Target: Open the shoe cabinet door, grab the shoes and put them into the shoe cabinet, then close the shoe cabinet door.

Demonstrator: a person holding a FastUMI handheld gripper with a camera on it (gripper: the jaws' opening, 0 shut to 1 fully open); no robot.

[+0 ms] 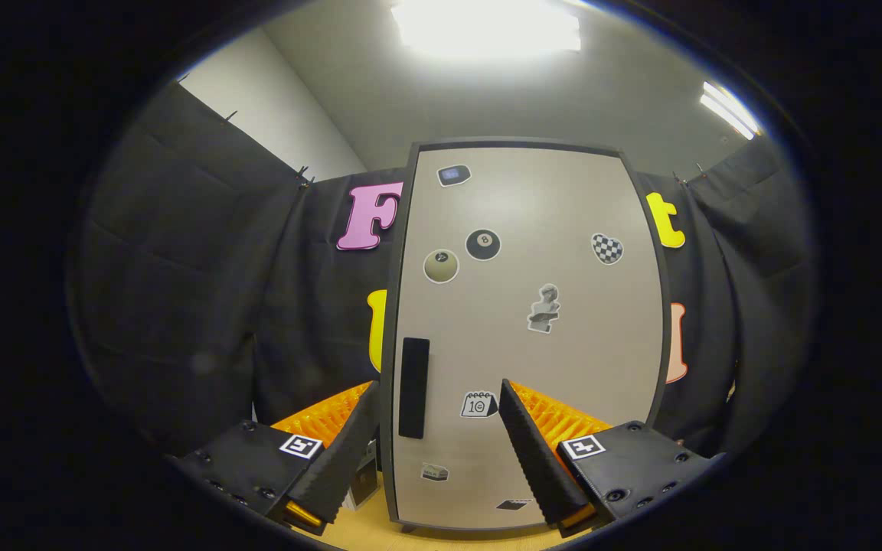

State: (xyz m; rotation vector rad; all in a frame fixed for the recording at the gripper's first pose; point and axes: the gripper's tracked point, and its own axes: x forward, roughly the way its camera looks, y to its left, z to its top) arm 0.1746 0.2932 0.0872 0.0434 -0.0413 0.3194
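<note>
Two fingers of the gripper (441, 413) stand spread apart, holding nothing, with the dark handle (413, 388) of the shoe cabinet door (563, 268) seen between them. Shut and upright, this pale door stands just beyond the fingertips, carrying several stickers (483, 245) on its face.

Tongs (439, 402) apparently agape, empty.

The tall beige flat-fronted shoe cabinet door (525, 321) is standing shut just beyond the spread gripper (441, 428), its black rectangular handle (413, 387) sitting between the fingers, nearer the left.
</note>
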